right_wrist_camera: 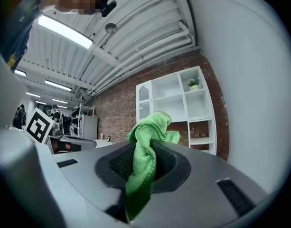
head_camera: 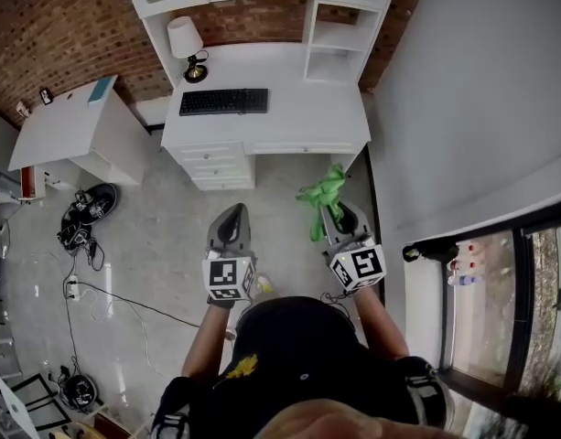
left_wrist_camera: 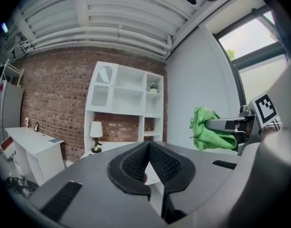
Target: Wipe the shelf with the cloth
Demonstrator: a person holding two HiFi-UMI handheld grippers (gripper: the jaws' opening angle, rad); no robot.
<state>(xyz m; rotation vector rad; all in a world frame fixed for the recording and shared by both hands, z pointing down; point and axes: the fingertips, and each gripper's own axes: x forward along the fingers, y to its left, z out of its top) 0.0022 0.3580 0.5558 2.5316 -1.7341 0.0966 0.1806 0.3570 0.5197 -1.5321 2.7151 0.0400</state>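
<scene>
**Brick-walled room: cloth gripped, shelf not yet reached**

White open shelf unit (head_camera: 346, 21) stands over a white worktop (head_camera: 307, 108) against the brick wall, well apart from both grippers. The right gripper (right_wrist_camera: 144, 148) has its jaws pinching a crumpled green microfibre cloth (right_wrist_camera: 146, 132), with a bunch above the jaws and a tail hanging below. The left gripper (left_wrist_camera: 149, 148) has its jaws pressed together on nothing. Wiping has not begun, I judge.

Several things could go wrong:
- The cloth seems held by a narrow fold, so dragging it along a board could pull it free.
- The loose tail might snag the small potted plant (left_wrist_camera: 154, 87) in an upper compartment, or the white table lamp (head_camera: 186, 46) below.
- Bare jaws could scrape the paint if the cloth bunches aside.
</scene>
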